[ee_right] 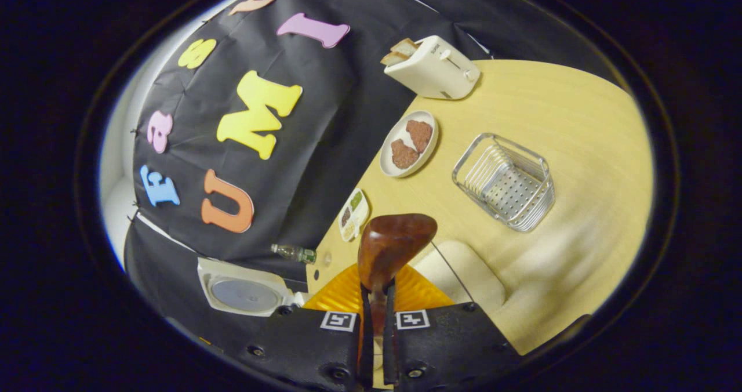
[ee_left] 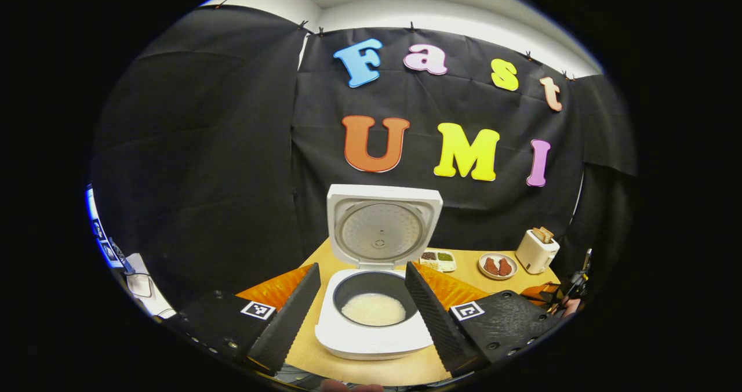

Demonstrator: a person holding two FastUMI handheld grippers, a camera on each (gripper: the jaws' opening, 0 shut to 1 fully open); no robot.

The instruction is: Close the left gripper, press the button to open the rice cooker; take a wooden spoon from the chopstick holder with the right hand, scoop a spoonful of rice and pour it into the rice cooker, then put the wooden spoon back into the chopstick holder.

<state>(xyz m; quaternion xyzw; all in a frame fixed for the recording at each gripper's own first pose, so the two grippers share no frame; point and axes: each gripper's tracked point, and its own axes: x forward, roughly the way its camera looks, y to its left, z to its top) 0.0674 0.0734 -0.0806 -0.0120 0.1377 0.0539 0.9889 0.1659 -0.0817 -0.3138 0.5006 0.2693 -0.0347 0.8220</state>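
Right gripper view has my right jaws clenched on the wooden spoon [ee_right: 387,253], bowl pointing straight ahead, chopstick holder [ee_right: 505,182] ahead-right on the bench [ee_right: 579,125], left jaws released around the open rice cooker [ee_left: 374,316].

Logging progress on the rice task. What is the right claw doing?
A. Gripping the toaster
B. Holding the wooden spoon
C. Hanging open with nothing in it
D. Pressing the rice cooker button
B: the right claw is clamped on the wooden spoon, its bowl sticking out ahead.
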